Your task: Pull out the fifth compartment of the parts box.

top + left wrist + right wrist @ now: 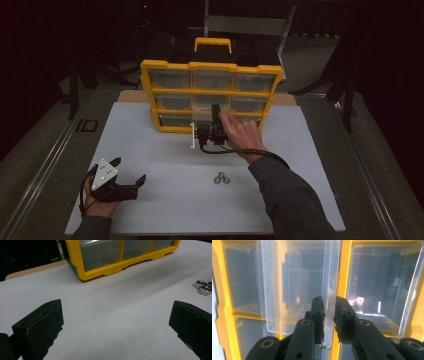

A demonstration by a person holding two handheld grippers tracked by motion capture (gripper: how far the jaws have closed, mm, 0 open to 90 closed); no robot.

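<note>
My right claw [329, 315] nips the middle drawer's [294, 285] front wall, drawer partly out of the cabinet [210, 95]. Next: straight pull. Left claw [115, 322] wide, empty.

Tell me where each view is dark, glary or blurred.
High view: dim room, lit white table. Left gripper view: bright, soft; nuts slightly blurred. Right gripper view: glare on the clear drawer pinched by the right gripper, cabinet frame sharp.

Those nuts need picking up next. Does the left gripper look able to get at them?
Probably yes: the left gripper stands open over bare mat, nothing between it and the nuts.
</note>
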